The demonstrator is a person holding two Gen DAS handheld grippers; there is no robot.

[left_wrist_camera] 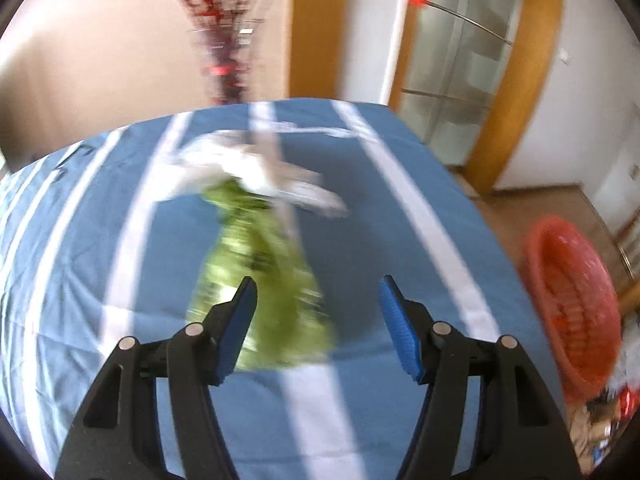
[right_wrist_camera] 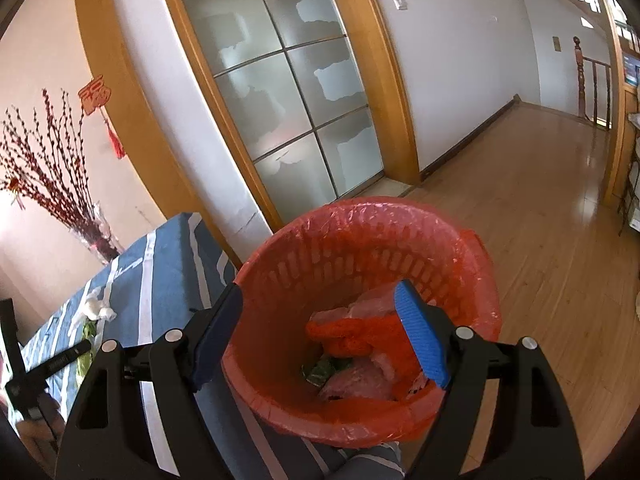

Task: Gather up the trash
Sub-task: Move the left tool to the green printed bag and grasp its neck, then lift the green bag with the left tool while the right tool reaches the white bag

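Your left gripper [left_wrist_camera: 318,312] hangs over the striped blue tabletop [left_wrist_camera: 400,248], jaws released, nothing between them. The green wrapper [left_wrist_camera: 264,280] lies just past them at 11 o'clock, crumpled white tissue [left_wrist_camera: 256,168] beyond it. Your right gripper [right_wrist_camera: 320,332], jaws parted and empty, hovers over the red bin [right_wrist_camera: 360,240]. Farther off are wood floor [right_wrist_camera: 520,200] and a frosted-glass door [right_wrist_camera: 280,100].

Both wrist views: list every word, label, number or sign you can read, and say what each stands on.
No text can be read for certain.
Red wall ornament by the door frame: a Chinese character, too distorted to read.
Green wrapper on the striped cloth: print blurred.
Black bar at left edge of the right wrist view: tiny lettering, too small.
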